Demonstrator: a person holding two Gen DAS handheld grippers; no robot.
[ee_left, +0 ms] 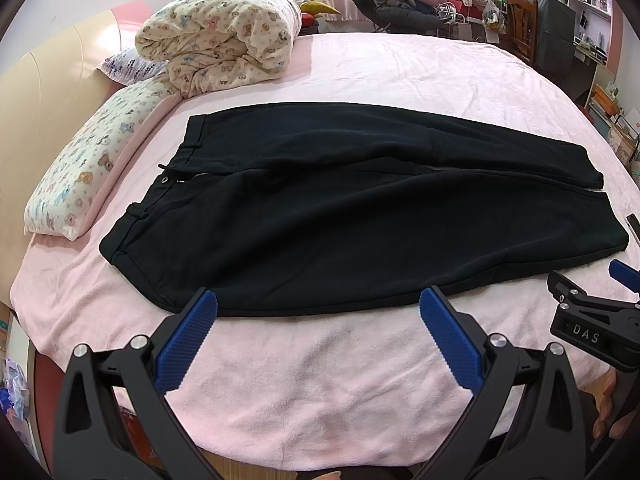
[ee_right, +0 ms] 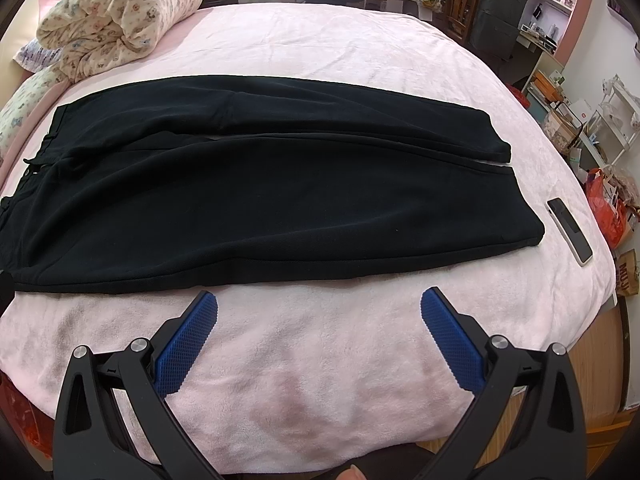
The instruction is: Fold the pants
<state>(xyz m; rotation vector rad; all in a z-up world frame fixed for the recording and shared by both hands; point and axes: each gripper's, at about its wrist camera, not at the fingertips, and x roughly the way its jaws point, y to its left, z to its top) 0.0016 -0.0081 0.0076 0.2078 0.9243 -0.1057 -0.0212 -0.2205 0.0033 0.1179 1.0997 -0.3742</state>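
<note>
Your left gripper (ee_left: 318, 306) hangs with its jaws wide apart just short of the near edge of the pants (ee_left: 340, 208), and your right gripper (ee_right: 319, 306) does the same further toward the leg ends, also spread and holding nothing. The pants lie flat across the pink blanket (ee_right: 304, 380), waistband toward the rolled quilt (ee_left: 218, 36), both legs side by side. Folding looks not yet begun; the next move probably calls for pinching the near leg's edge at two spots. The black cloth looks thick, matte and limp; the blanket is fleecy and may snag.
</note>
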